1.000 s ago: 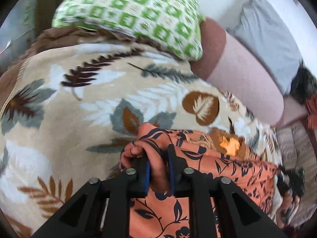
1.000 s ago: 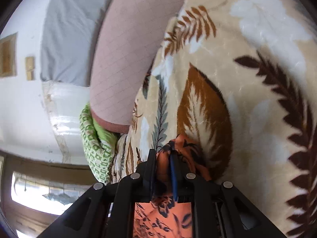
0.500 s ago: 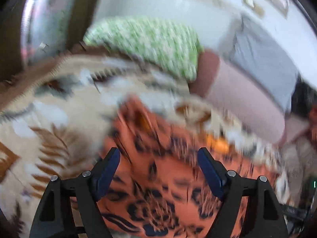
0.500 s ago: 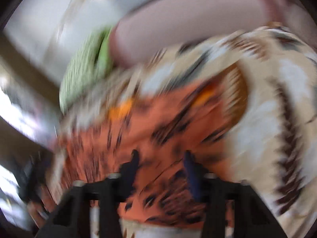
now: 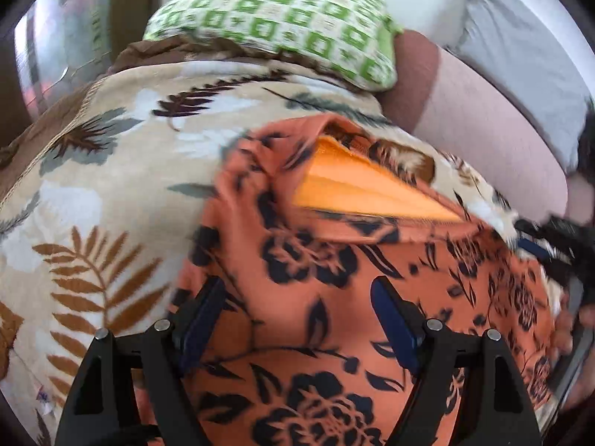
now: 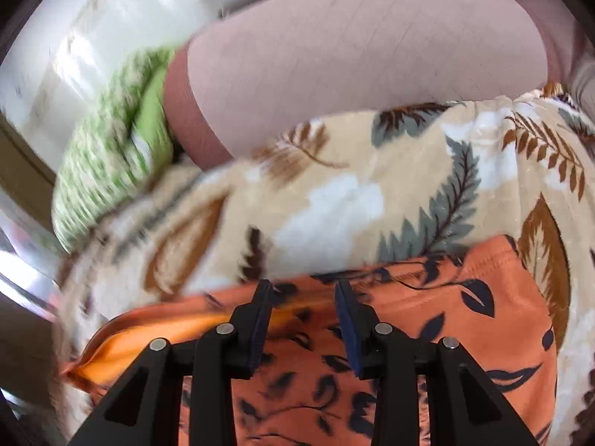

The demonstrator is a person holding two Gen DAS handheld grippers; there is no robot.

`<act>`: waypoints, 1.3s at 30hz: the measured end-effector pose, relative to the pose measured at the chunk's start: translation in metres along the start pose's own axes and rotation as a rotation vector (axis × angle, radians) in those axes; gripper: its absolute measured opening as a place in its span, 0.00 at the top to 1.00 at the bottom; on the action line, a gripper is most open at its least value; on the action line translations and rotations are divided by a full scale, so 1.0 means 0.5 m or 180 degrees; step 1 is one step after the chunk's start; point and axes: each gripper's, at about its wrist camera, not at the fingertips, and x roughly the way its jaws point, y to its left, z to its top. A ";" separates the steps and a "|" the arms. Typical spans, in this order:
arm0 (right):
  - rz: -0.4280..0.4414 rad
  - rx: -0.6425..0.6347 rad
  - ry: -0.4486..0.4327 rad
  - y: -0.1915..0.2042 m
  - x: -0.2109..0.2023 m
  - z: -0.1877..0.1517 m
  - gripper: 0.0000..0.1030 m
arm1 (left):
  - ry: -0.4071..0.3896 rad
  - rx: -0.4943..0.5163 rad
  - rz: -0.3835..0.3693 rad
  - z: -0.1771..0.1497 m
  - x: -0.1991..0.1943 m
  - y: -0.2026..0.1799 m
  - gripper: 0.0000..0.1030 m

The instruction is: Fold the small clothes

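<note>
Left gripper [image 5: 297,308]: jaws wide apart, just opened, angled down over garment [image 5: 334,297], nothing pinched. Garment: thin orange cloth, dark floral print, lying on plush leaf-patterned blanket [image 5: 111,171].

Right gripper [image 6: 303,299]: jaws just parted, over garment's [image 6: 446,316] hemmed edge, nothing clamped; checked green pillow [image 6: 111,148] beyond.

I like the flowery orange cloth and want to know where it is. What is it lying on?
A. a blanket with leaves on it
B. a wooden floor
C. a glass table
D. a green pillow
A: the orange cloth lies spread on the cream blanket printed with brown and grey leaves; the green pillow sits further back, apart from it.
</note>
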 end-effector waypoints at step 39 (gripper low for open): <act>0.0214 0.0230 -0.0301 -0.088 -0.161 -0.190 0.46 | 0.0318 0.0365 0.0578 0.000 0.039 0.024 0.16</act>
